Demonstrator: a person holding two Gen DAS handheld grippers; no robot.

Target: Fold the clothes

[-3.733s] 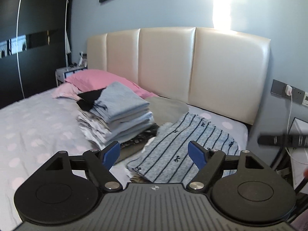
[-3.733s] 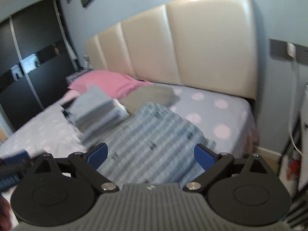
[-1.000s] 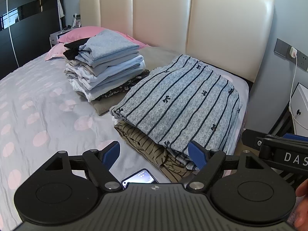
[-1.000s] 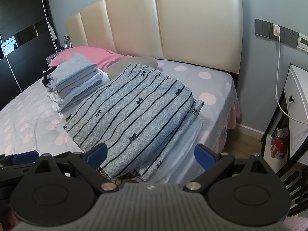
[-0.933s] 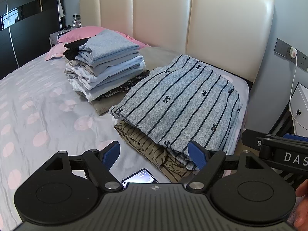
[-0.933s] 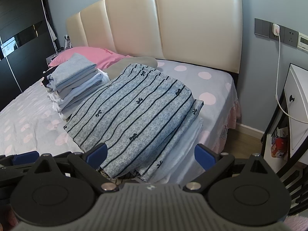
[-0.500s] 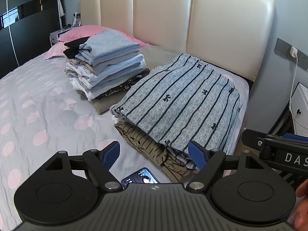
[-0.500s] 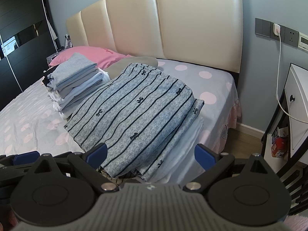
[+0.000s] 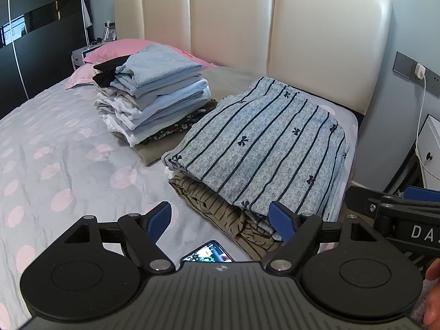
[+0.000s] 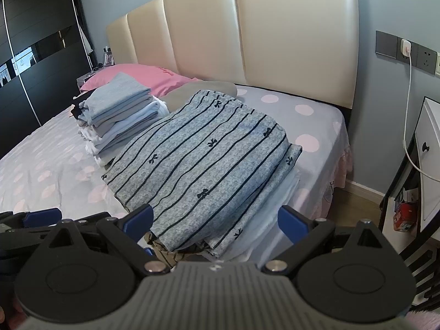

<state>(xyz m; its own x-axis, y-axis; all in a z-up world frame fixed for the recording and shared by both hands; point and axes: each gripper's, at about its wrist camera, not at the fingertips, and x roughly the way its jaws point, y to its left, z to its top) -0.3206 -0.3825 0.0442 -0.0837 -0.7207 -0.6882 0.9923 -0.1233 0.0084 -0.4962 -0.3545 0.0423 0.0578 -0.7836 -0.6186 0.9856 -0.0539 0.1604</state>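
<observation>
- My left gripper and right gripper both gape wide, empty.
- Striped garment lies at twelve o'clock, long axis toward one; right nearer.

Different picture on phone screen

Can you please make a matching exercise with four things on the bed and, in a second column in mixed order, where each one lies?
Things:
1. striped garment with bows
2. olive striped garment
3. pink pillow
4. phone

Places:
A. against the headboard, behind the tall folded stack
B. on the sheet, just in front of the left tool
C. on top of the near pile
D. under the striped garment with bows, at the near edge

Pairs: 1-C, 2-D, 3-A, 4-B
</observation>
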